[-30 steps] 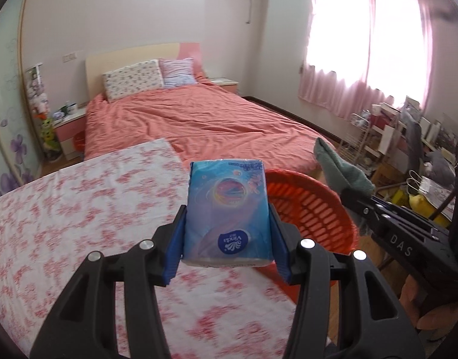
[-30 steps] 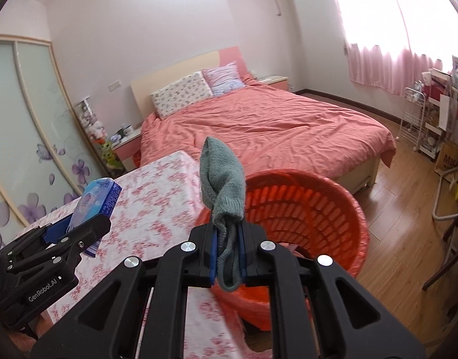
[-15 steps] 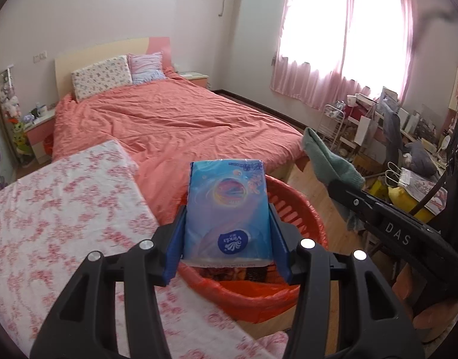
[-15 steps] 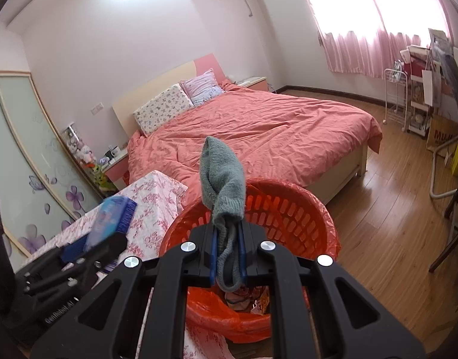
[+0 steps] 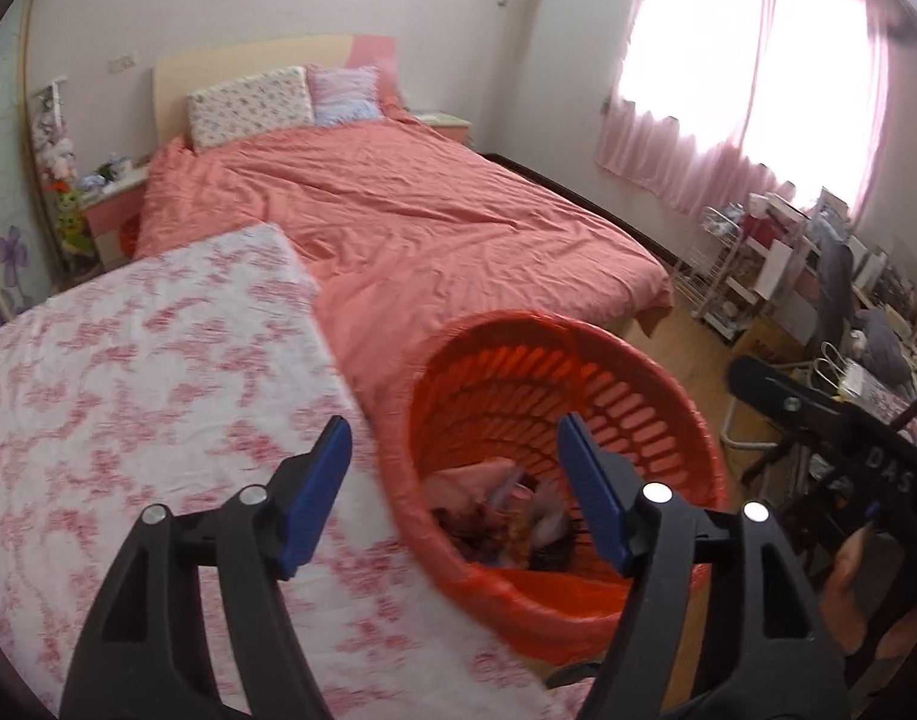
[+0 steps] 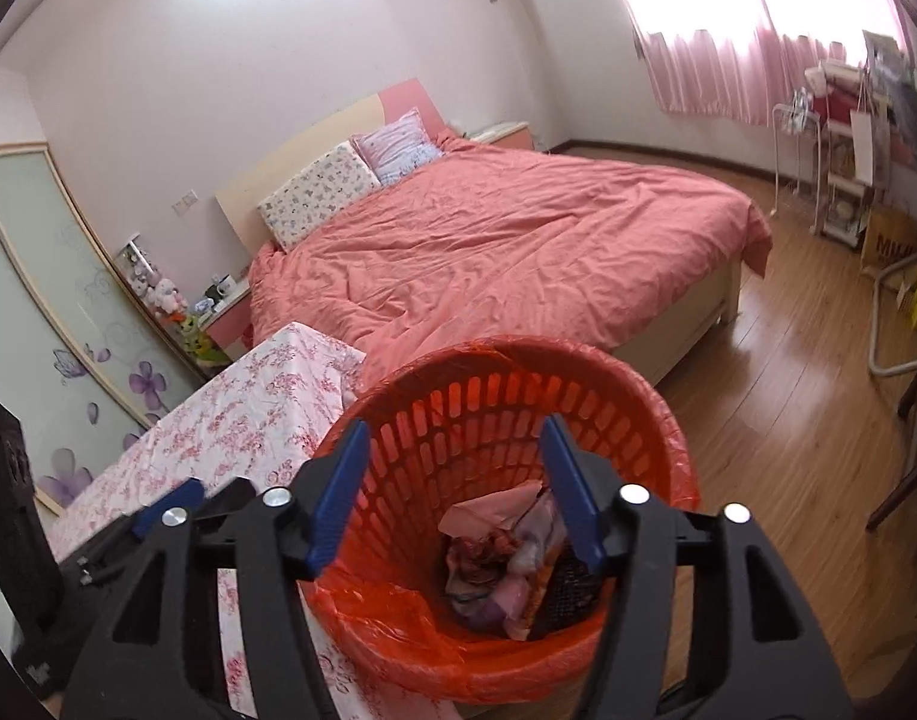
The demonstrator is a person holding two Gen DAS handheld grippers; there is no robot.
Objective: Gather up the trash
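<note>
An orange slatted waste basket lined with an orange bag stands on the floor beside the flowered table. Mixed scraps of trash lie at its bottom; I cannot pick out the blue tissue pack or the grey-green cloth among them. My left gripper hangs over the basket's near-left rim, jaws opening, nothing between them. My right gripper is over the basket's mouth, jaws opening and empty. The left gripper's fingertip shows at the right wrist view's lower left.
A table with a pink flowered cloth touches the basket's left side. Behind is a bed with a coral cover. Wooden floor lies right of the basket, with a white rack and clutter by the curtained window.
Both grippers moved over the basket and their jaws spread. The blue tissue pack has left the left jaws and the grey-green cloth has left the right jaws.
</note>
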